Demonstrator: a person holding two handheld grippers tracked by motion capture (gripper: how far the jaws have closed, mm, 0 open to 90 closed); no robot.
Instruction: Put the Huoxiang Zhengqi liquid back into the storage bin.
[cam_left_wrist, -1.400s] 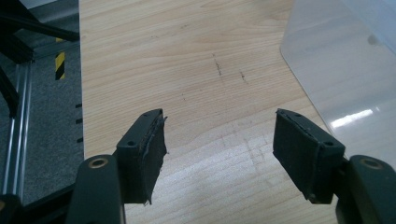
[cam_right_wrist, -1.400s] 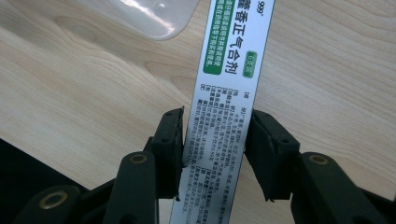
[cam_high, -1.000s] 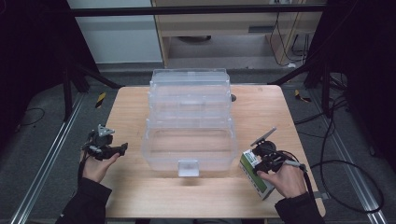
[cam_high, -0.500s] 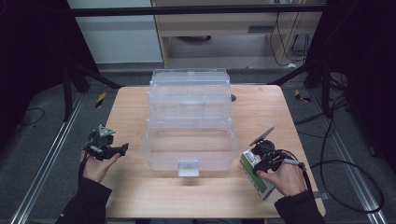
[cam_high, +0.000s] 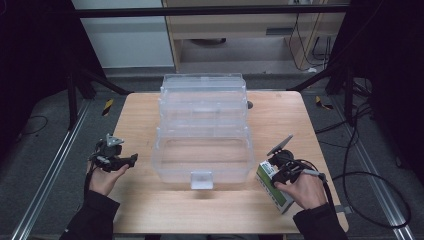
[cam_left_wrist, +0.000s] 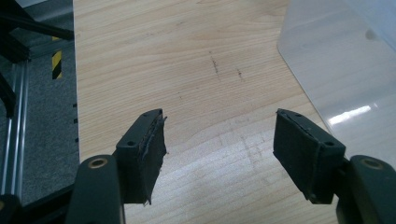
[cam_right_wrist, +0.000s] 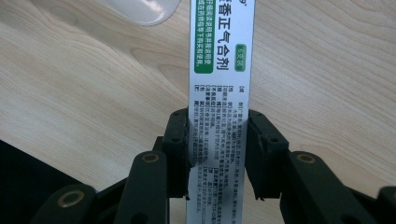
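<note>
The right tool (cam_high: 278, 172) sits at the near right corner of the worktop (cam_high: 280, 115), held in the person's right hand (cam_high: 306, 189). Its two black jaws clamp the narrow sides of a white and green carton (cam_high: 274, 186), and they have just been closing a little further on it. In the right gripper view the carton (cam_right_wrist: 219, 93) runs straight up from between the pads, its printed face (green band, small dark lettering) turned to the camera, and its far end comes close to the rounded edge of the clear plastic box (cam_right_wrist: 140, 10). From the high view the carton lies low on the wood, just to the right of that box's front corner; whether it touches the box cannot be told.

The clear plastic box (cam_high: 202, 132) stands in the middle of the worktop, its tiers stepped back, a small latch at its front.

The left tool (cam_high: 131, 160) rests in the left hand (cam_high: 104, 176) near the left edge, well apart from the box. In the left gripper view its jaws stand wide apart over bare wood (cam_left_wrist: 187, 70), nothing between them.
</note>
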